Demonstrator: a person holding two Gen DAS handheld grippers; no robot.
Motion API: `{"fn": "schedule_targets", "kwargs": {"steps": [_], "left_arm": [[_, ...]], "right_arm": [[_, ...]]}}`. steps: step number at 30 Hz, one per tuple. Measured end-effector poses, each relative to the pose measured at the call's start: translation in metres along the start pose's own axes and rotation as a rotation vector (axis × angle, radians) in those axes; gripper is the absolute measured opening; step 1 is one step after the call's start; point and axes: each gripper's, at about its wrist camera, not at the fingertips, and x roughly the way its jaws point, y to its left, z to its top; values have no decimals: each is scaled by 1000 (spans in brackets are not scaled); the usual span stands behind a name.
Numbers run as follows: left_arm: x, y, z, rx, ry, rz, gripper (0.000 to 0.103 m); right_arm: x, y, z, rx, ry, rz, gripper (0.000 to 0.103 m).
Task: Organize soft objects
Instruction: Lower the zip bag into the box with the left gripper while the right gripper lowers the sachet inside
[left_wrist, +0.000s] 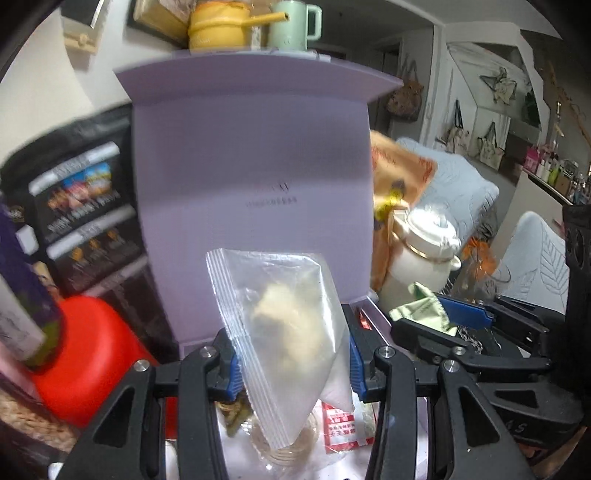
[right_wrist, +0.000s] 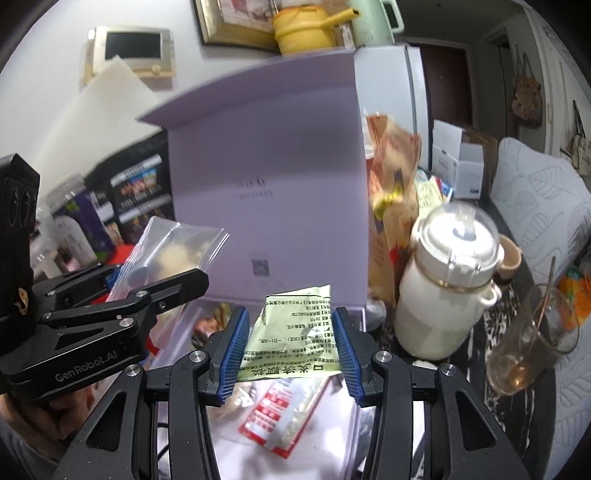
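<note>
Gripping a clear zip bag (left_wrist: 284, 332) with a pale lumpy filling between its blue pads, the left tool (left_wrist: 291, 363) holds it upright over the open lilac box (left_wrist: 251, 177); the bag's ribbed seal edge runs down its left side and its lower corner hangs below the pads. The same bag (right_wrist: 173, 254) shows in the right wrist view, pinched in the left tool (right_wrist: 122, 284) at the left of the frame.

The right tool (right_wrist: 288, 345) is clenched on a pale green sachet (right_wrist: 295, 332) printed with black text, which sits crumpled between the two blue pads, just above the box's tray. In the left view this sachet (left_wrist: 424, 312) sticks out of the right tool (left_wrist: 447, 317) to the right of the box.

Inside the tray, below both tools, lies a red-and-white packet (right_wrist: 284, 417). The box lid stands upright behind everything. To its right stand an orange snack bag (right_wrist: 395, 184) and a white lidded jug (right_wrist: 447, 284), and a glass cup (right_wrist: 528, 339) with a spoon sits further right. A red container (left_wrist: 96, 362) is left of the box.
</note>
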Motion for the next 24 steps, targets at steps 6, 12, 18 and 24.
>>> {"fn": "schedule_targets", "kwargs": {"steps": [6,12,18,24], "left_arm": [[25,-2,-9,-3,74,6,43],[42,1,-13,-7,121,33,43],[61,2,-17,-12,176,52,43],[76,7,-23,-35,232,65,43]], "right_arm": [[21,-9,-8,18,64,-19,46],[40,-20,-16,46,132,-3,46],[55,-22,-23,50,173,4,46],[71,-24,-33,42,228,-11,47]]}}
